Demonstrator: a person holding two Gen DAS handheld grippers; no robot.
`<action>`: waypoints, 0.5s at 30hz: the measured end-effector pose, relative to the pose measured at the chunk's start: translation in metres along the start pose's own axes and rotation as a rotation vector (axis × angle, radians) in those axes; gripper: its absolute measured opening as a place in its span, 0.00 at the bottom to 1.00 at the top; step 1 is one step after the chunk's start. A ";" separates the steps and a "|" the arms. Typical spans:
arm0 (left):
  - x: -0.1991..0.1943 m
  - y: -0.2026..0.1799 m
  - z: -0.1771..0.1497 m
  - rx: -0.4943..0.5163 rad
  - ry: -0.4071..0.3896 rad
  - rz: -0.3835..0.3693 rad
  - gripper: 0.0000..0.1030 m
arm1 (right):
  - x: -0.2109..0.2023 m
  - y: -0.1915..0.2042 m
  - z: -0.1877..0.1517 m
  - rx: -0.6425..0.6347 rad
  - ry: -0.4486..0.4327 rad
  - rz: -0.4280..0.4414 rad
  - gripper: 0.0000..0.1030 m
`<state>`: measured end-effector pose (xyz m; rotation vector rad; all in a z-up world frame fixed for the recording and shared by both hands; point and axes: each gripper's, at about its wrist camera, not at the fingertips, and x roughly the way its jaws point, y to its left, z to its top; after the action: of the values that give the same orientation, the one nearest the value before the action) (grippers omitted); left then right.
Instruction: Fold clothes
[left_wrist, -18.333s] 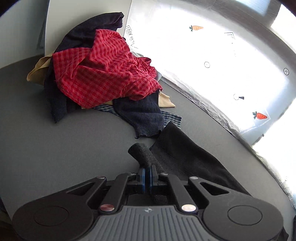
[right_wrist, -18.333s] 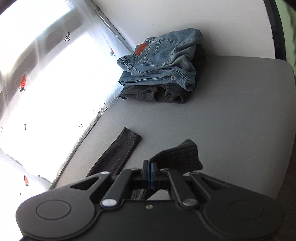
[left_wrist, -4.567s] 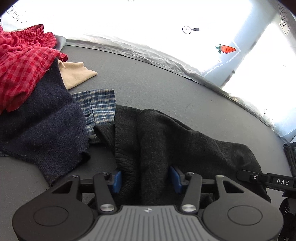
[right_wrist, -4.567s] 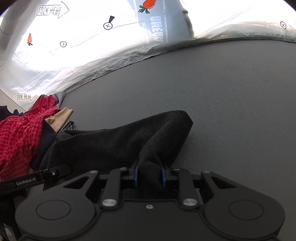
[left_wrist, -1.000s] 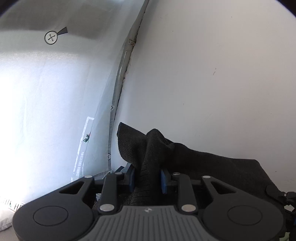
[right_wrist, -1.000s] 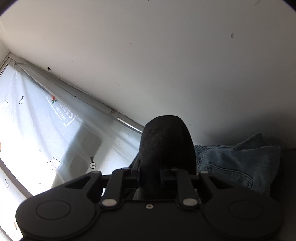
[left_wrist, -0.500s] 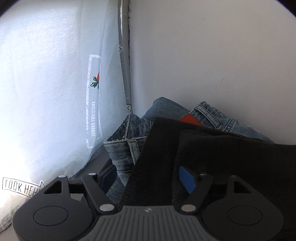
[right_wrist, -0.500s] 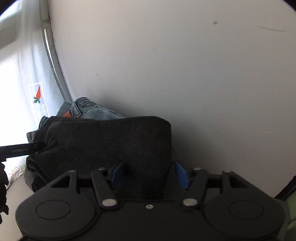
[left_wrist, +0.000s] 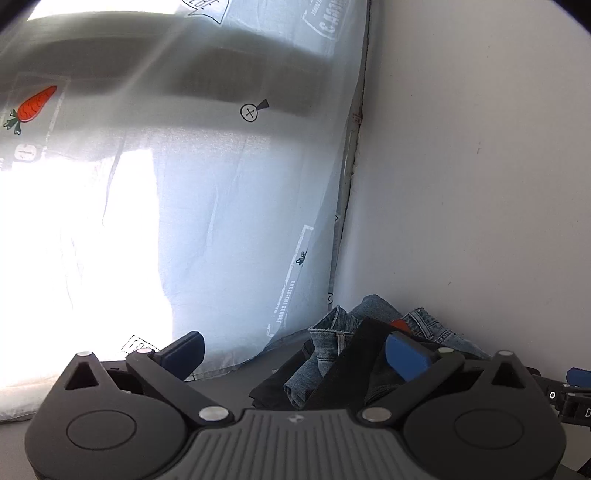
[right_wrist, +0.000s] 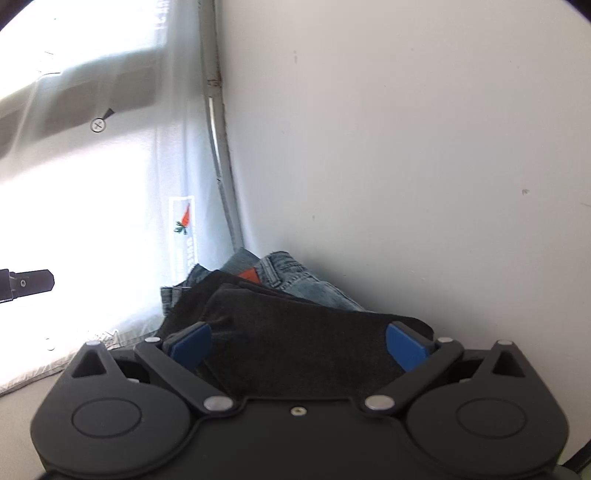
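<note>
Left wrist view. The left tool (left_wrist: 295, 354) is spread wide, its jaws having just been opening; nothing is pinched. The dark knit (left_wrist: 343, 369) lies ahead and a little right of the tool, folded, on top of the jeans (left_wrist: 332, 332) in the corner where the plastic sheet (left_wrist: 229, 206) meets the wall (left_wrist: 480, 166). The right pad (left_wrist: 406, 356) stands in front of the knit; contact cannot be told. The left pad (left_wrist: 184, 352) is clear of all cloth. Grey table (left_wrist: 236, 384) shows just ahead of the tool.

Right wrist view. The right tool (right_wrist: 299, 345) is likewise spread, jaws just opened. The knit (right_wrist: 295, 339) sits between the pads without being pressed, and the jeans (right_wrist: 295, 280) show beyond it against the wall (right_wrist: 406, 147). The tip of the left tool (right_wrist: 29, 284) is seen far left.

Judgement: the step in hand is release and withdrawal. Both tools are best drawn straight back, jaws kept wide, so that no pad drags the fold open. The right tool is the closer risk, with knit lying between its pads. The stack should be left square on the jeans.
</note>
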<state>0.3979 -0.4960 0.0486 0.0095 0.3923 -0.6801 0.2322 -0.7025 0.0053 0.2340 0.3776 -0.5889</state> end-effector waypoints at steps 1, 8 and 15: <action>-0.021 0.002 0.000 -0.020 -0.011 0.015 1.00 | -0.009 0.006 0.001 -0.013 -0.008 0.031 1.00; -0.168 0.020 -0.019 -0.174 -0.104 0.193 1.00 | -0.081 0.054 0.005 -0.078 -0.061 0.269 1.00; -0.309 0.025 -0.058 -0.164 -0.221 0.415 1.00 | -0.169 0.108 -0.017 -0.206 -0.055 0.440 1.00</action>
<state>0.1742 -0.2802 0.1020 -0.1356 0.2210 -0.2336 0.1604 -0.5261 0.0713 0.0974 0.3181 -0.1213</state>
